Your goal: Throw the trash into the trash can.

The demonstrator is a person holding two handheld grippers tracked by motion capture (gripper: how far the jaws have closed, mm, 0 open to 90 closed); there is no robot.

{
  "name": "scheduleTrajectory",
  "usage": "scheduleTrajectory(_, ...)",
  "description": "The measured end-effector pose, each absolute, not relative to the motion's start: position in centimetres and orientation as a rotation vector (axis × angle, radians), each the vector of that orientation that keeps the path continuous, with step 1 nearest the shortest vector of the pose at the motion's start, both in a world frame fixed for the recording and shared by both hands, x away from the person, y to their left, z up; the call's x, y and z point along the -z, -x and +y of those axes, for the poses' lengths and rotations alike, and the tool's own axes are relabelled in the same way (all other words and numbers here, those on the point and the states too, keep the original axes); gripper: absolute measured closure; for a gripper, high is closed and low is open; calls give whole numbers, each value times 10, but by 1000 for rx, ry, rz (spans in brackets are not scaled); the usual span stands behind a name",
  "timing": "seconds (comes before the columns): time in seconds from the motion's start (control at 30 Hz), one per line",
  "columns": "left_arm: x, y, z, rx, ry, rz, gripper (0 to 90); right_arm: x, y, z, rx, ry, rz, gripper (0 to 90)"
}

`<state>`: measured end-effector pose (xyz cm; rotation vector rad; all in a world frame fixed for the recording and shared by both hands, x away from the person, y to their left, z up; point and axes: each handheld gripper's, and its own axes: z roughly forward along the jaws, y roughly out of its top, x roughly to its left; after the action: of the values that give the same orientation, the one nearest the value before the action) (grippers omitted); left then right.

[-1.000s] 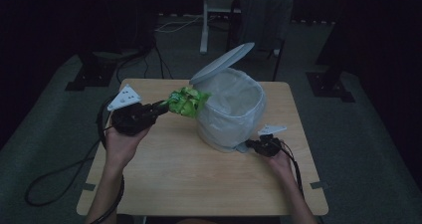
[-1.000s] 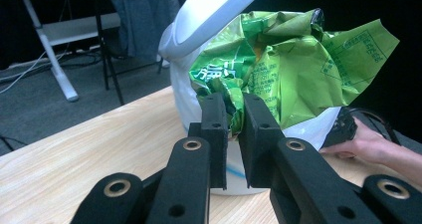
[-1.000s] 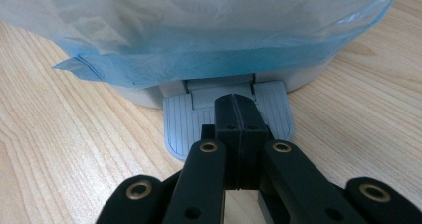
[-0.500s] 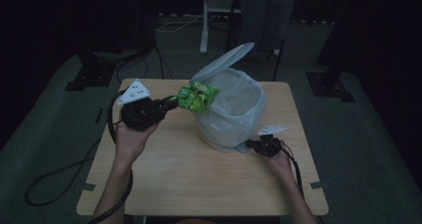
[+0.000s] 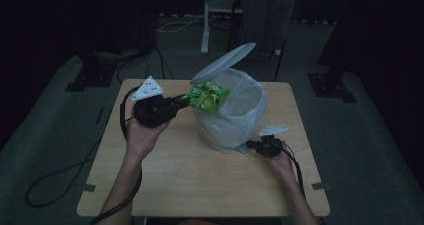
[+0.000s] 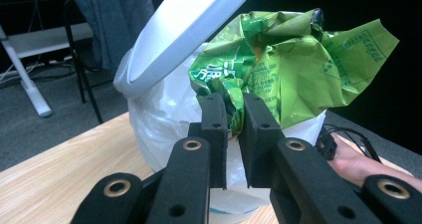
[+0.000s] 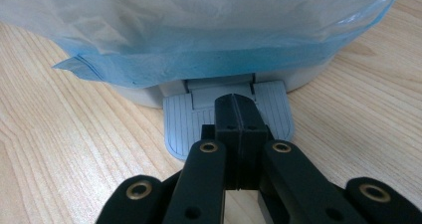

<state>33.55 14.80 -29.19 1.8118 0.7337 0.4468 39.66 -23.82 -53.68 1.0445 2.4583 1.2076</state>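
Observation:
A small pedal bin (image 5: 231,120) lined with a white plastic bag (image 6: 164,134) stands on the wooden table (image 5: 185,180), its grey lid (image 5: 223,63) tipped up. My left gripper (image 5: 184,99) is shut on a crumpled green snack wrapper (image 5: 208,96), which hangs at the bin's near-left rim, partly over the opening. The wrapper (image 6: 293,64) bulges above the jaws in the left gripper view, under the lid (image 6: 184,30). My right gripper (image 7: 236,107) is shut with nothing in it, its tips resting on the bin's grey foot pedal (image 7: 226,119) at the bin's right base (image 5: 255,146).
The bag's blue edge (image 7: 199,64) drapes over the bin's base just above the pedal. Beyond the table stand a chair with a dark jacket (image 5: 262,15) and a white table leg (image 5: 205,20). Cables (image 5: 55,175) trail over the floor at left.
My left gripper has carried the green wrapper to the right and slightly up, from beside the bin to its rim. The right gripper has stayed on the pedal, lid still up.

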Motion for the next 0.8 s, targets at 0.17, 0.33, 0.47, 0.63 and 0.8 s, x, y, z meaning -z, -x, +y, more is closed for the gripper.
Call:
scheduleTrajectory(0.17,291,-339,142,-440,-1812,725,822,537,-397,-238,-1208,-1044,2460,900)
scheduleTrajectory(0.33,291,-342,133,-436,-1821,712,821,537,-397,-238,-1207,-1044,2459,900)
scheduleTrajectory(0.47,290,-346,127,-431,-1819,708,821,537,-397,-238,-1207,-1044,2459,900)
scheduleTrajectory(0.63,289,-351,121,-422,-1819,700,821,537,-397,-238,-1208,-1043,2459,900)
scheduleTrajectory(0.8,289,-356,115,-418,-1817,696,821,537,-397,-238,-1207,-1043,2459,900)
